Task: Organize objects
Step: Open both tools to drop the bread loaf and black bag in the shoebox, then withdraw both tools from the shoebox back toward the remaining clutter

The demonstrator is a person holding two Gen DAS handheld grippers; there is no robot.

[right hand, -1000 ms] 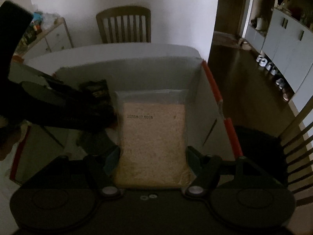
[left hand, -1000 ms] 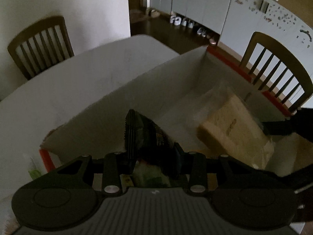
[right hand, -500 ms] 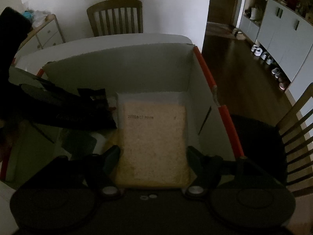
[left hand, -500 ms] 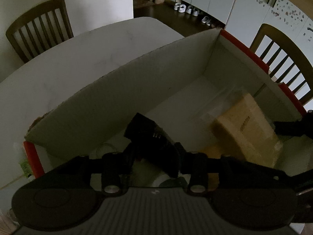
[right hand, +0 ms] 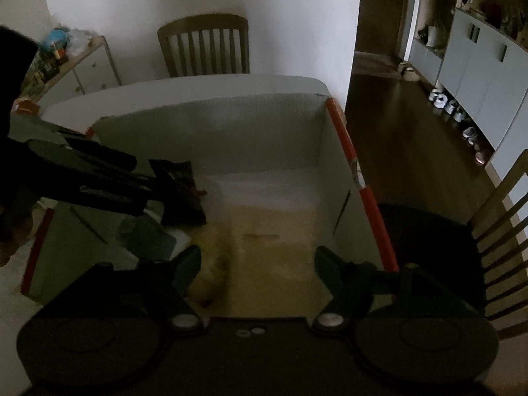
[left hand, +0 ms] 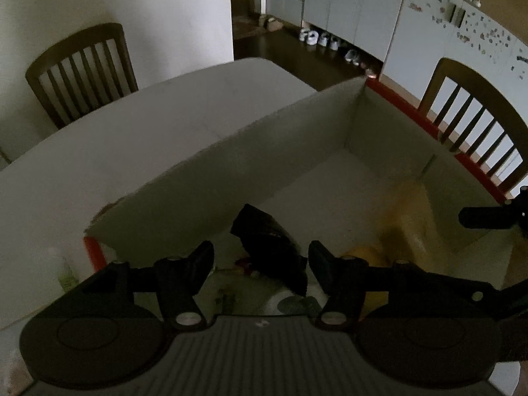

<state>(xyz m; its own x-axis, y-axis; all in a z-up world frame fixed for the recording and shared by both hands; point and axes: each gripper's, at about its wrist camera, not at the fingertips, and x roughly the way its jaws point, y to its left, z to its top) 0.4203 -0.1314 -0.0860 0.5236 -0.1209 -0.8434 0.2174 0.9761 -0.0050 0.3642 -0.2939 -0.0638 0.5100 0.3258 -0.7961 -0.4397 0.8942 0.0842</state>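
Note:
A white cardboard box (left hand: pixel 204 184) with red-orange edges stands on the table; it also shows in the right wrist view (right hand: pixel 211 132). A black packet (left hand: pixel 269 241) lies inside it between the fingers of my left gripper (left hand: pixel 260 252), which is open and no longer grips it. The packet shows in the right wrist view (right hand: pixel 180 194) too. A clear bag of beige grain (right hand: pixel 270 250) lies on the box floor, blurred, under my open right gripper (right hand: pixel 257 259). The bag also shows in the left wrist view (left hand: pixel 407 211).
Other items lie in the near part of the box, among them a yellow one (left hand: pixel 363 254) and a dark green one (right hand: pixel 148 237). Wooden chairs (left hand: pixel 82 72) (right hand: pixel 204 44) stand around the white table (left hand: pixel 132 138). A small bottle (left hand: pixel 66 270) stands outside the box.
My left gripper opened and released the black packet, which now lies in the box. My right gripper opened wider and let go of the grain bag, which dropped lower into the box.

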